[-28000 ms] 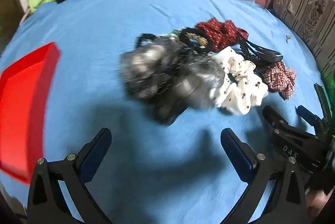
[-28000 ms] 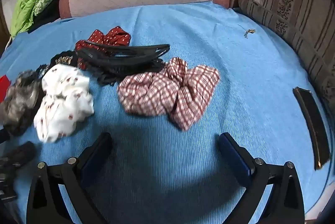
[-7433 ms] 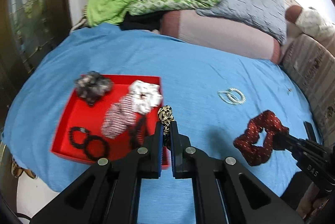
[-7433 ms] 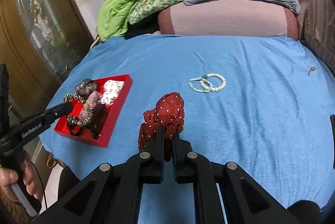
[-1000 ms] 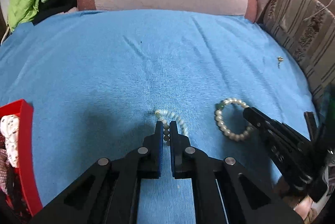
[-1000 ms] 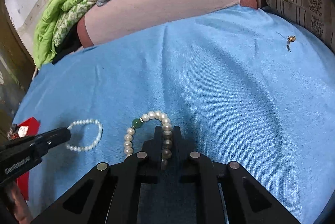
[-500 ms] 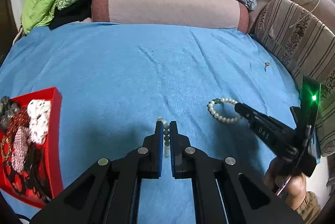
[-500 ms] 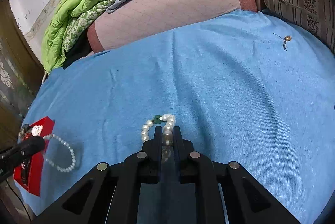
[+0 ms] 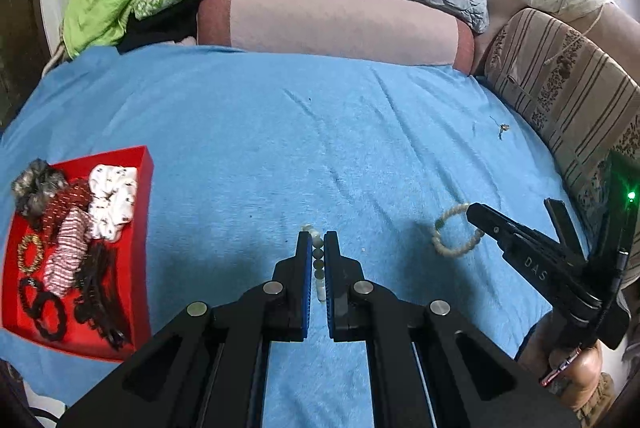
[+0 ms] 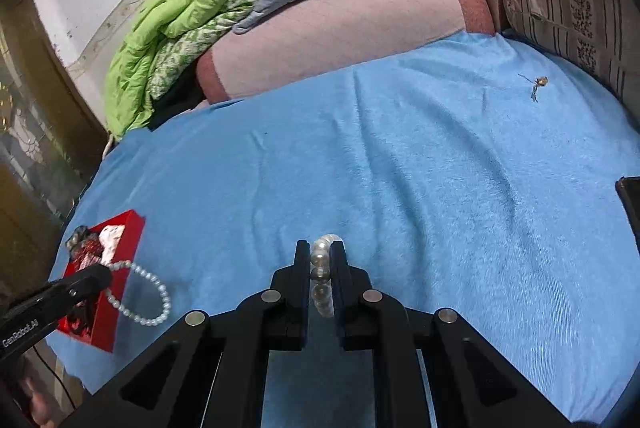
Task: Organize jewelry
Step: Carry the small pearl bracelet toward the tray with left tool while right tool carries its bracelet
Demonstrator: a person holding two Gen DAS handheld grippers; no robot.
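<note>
The blue bedspread (image 9: 320,131) fills both views, and every place here is given from the red tray (image 9: 140,228) at its near left edge. The tray already holds scrunchies (image 9: 112,199) and dark hair ties (image 9: 44,304), so it looks like the collecting place for everything picked up.

To the right of the tray, the left gripper (image 9: 318,260) has its jaws narrowed onto a small white bead bracelet (image 10: 148,292); the strand runs between the blue pads, and in the right wrist view its loop hangs free beside the tray's near corner. Farther right, well apart from the tray, the right gripper (image 10: 322,272) is clamped on a larger pearl bracelet (image 9: 456,232) (one green bead shows), pinched at one side so the rest dangles clear of the cloth. Both pieces are probably bound for the tray.
</note>
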